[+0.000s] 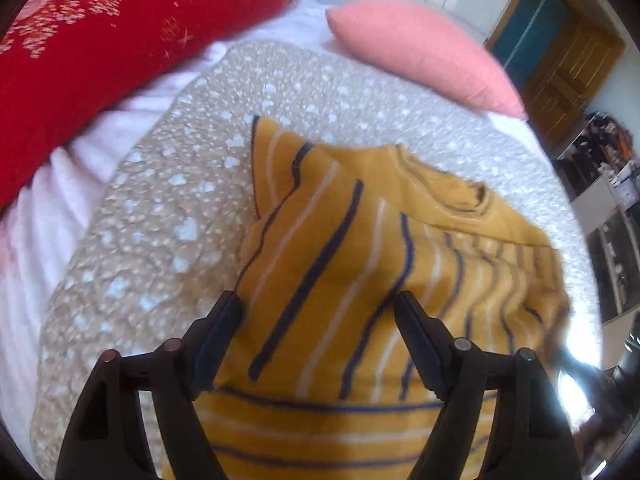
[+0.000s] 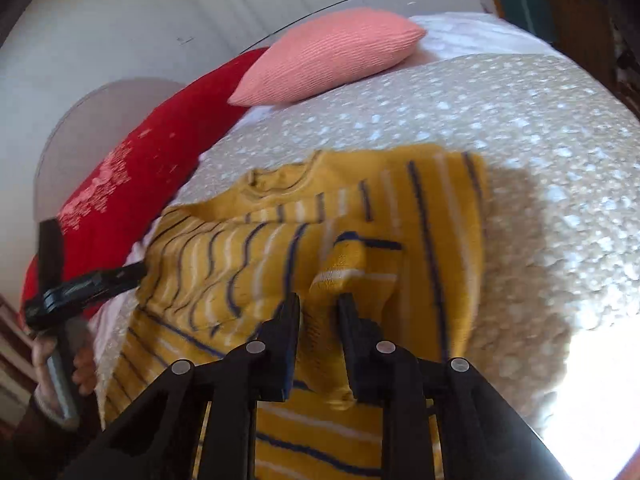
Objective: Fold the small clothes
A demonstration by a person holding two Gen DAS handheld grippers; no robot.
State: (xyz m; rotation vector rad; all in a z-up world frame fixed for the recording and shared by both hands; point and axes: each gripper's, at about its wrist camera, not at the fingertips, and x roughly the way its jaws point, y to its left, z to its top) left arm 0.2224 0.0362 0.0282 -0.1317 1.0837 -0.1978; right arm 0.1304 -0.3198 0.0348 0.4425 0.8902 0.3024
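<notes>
A small mustard-yellow sweater [image 1: 344, 248] with navy and white stripes lies on the beige spotted bedspread [image 1: 160, 216]. One sleeve is folded across its body. My left gripper [image 1: 318, 300] is open just above the sweater's left part, holding nothing. It also shows in the right wrist view [image 2: 132, 272] at the sweater's left edge. My right gripper [image 2: 318, 300] is shut on a sleeve cuff [image 2: 344, 268] of the sweater [image 2: 248, 248] and holds it over the body.
A red patterned pillow [image 1: 100, 40] and a pink pillow [image 1: 420, 52] lie at the head of the bed. White sheet [image 1: 48, 240] shows at the left. A wooden door [image 1: 560, 60] and cluttered shelves [image 1: 608, 184] stand to the right.
</notes>
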